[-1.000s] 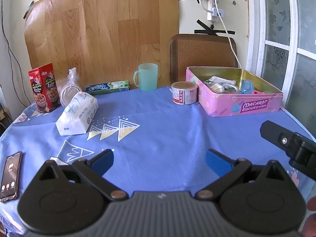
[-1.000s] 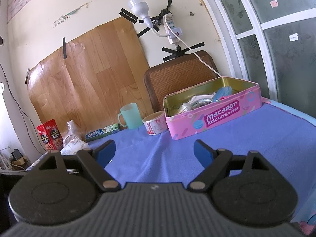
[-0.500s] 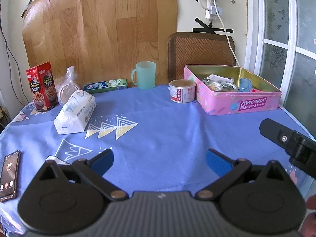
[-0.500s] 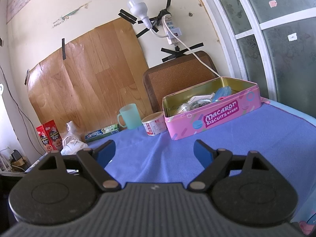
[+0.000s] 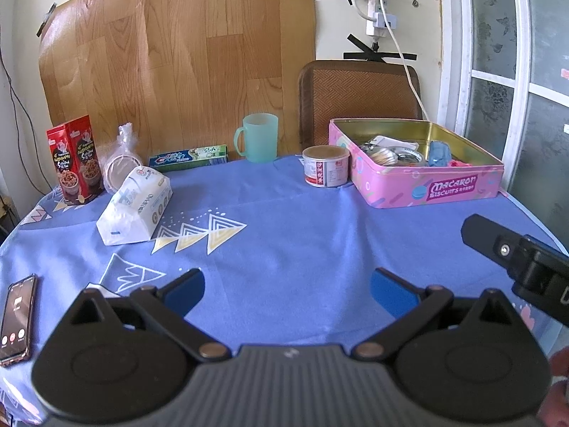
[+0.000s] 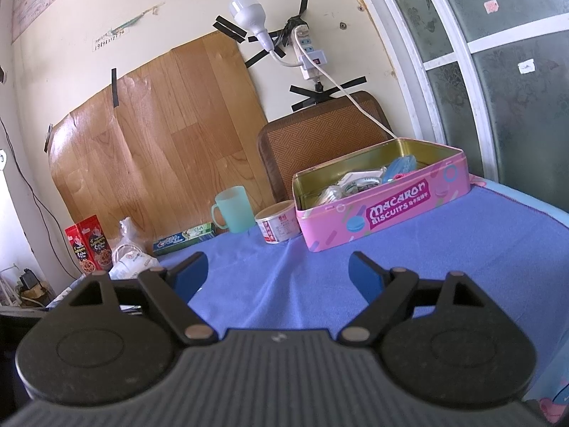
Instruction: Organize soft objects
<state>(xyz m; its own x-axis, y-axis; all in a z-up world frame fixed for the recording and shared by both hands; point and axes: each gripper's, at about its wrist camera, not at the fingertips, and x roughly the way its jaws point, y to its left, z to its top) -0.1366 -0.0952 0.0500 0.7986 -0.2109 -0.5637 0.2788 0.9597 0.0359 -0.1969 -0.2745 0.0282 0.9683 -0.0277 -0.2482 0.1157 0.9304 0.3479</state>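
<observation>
A white soft tissue pack [image 5: 135, 210] lies on the blue tablecloth [image 5: 284, 235] at the left; it also shows in the right wrist view [image 6: 133, 263]. A pink Macaron biscuit tin [image 5: 419, 163] stands open at the back right with several small items inside; it also shows in the right wrist view [image 6: 384, 203]. My left gripper [image 5: 287, 290] is open and empty above the near middle of the table. My right gripper [image 6: 278, 273] is open and empty, low over the cloth; part of its body [image 5: 515, 259] shows at the right in the left wrist view.
A red snack box [image 5: 74, 160], a bagged round lid [image 5: 119, 163], a toothpaste box [image 5: 188, 158], a green mug [image 5: 258, 137] and a small tub [image 5: 325, 165] line the back. A phone [image 5: 17, 320] lies near left. A chair [image 5: 359, 99] stands behind.
The left gripper has drawn back and risen a little, so the table items look slightly farther off. The right gripper has barely moved. Both stay open.
</observation>
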